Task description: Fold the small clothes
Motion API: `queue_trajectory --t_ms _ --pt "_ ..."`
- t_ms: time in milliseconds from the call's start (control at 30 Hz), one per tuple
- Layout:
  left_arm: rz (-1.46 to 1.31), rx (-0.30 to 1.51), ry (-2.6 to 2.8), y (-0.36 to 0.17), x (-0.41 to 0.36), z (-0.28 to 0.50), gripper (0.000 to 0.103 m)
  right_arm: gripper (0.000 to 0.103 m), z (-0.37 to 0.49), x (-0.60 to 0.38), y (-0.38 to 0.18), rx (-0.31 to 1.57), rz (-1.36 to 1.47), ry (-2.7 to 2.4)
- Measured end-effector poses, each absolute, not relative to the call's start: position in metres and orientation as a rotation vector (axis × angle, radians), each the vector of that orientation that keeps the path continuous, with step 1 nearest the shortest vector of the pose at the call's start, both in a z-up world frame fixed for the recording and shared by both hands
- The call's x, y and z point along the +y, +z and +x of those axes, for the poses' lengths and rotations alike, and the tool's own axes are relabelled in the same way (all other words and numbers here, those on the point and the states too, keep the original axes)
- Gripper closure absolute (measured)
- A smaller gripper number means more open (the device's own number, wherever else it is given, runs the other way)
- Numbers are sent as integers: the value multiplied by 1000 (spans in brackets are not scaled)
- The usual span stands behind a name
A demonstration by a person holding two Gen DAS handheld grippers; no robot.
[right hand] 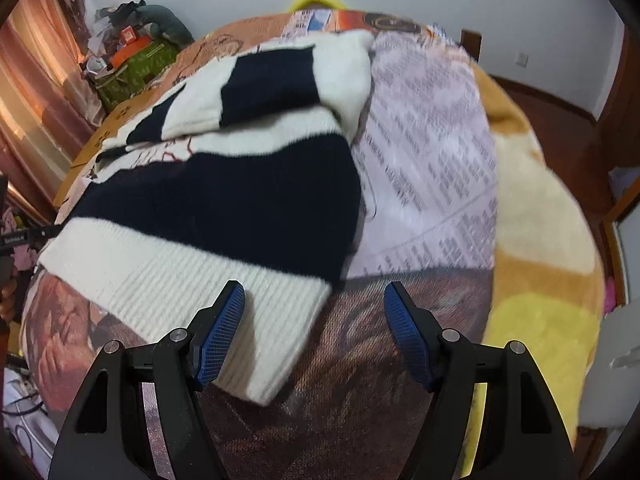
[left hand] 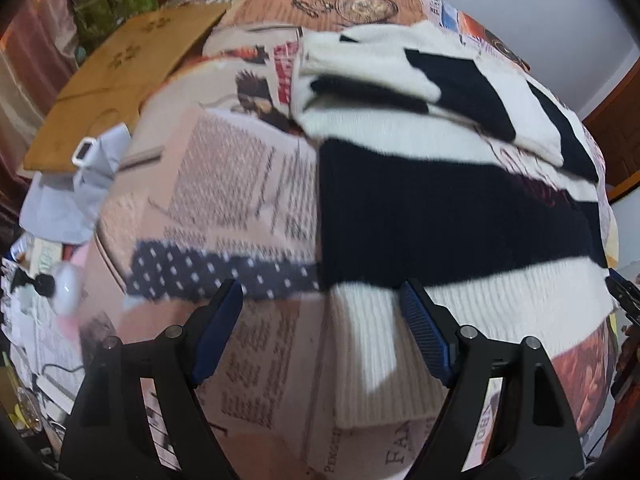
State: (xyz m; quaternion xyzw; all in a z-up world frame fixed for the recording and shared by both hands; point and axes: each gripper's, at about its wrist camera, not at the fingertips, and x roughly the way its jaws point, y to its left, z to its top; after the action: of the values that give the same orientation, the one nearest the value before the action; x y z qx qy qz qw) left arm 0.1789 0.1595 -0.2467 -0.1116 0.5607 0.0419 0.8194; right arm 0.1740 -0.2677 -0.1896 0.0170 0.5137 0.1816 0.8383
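Bed w/ newspaper-print cover (left hand: pixel 248 184) fills both views; on the R side a yellow-and-cream blanket (right hand: pixel 536 240) runs along its edge, wood floor beyond. Striped sweater (left hand: pixel 440 216), navy & white bands, lies flat on the cover, both sleeves folded in across the chest at the far end. Its ribbed white hem (right hand: pixel 192 280) is the near edge. Hem's L corner sits in front of the L gripper, its R corner in front of the R gripper. Bare cover to the L of the sweater's straight side edge in L wrist view; bare cover also R of it in R wrist view, up to the blanket. Brown cardboard sheet (left hand: pixel 120 80) lies far L on the bed, apart from the sweater. Grey-white crumpled cloth w/ a small white buckle (left hand: pixel 72 196) near the bed's L edge, below the cardboard. Green bag (right hand: pixel 136 64) w/ clutter stacked behind, by the pink curtain. Floor clutter at L edge: papers, cables, blurred. L gripper (left hand: pixel 322 302) jaws spread wide, nothing clamped, hanging over the hem's L corner; contact w/ cloth can't tell. R gripper (right hand: pixel 314 300) also spread, empty; its L pad (right hand: pixel 220 336) overlaps the hem corner in view, R pad over bare cover.
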Motion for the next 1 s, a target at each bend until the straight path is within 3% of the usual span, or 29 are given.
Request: queue_trajectory --t_ms 100,200,300,367,400,467,567,1000 --pt "-263 1160 96 -248 158 171 27 34 173 -270 -194 1092 75 396" --pt "-350 1152 60 -252 161 166 42 36 172 -270 -197 1092 102 407" --pt "-404 1150 24 -253 161 164 60 51 170 -269 -196 1091 125 441" --pt "-422 1149 -3 -251 159 164 77 66 168 -266 -195 1091 135 463" --pt "-426 1150 -8 -250 158 166 80 69 167 -265 -195 1090 139 475" --pt "-425 1152 -5 -247 155 168 92 87 167 -263 -194 1089 155 499" --pt "-418 1136 9 -238 155 171 95 95 169 -260 -186 1058 137 504" --pt "-260 873 42 -133 148 223 96 96 204 -246 -102 796 92 559"
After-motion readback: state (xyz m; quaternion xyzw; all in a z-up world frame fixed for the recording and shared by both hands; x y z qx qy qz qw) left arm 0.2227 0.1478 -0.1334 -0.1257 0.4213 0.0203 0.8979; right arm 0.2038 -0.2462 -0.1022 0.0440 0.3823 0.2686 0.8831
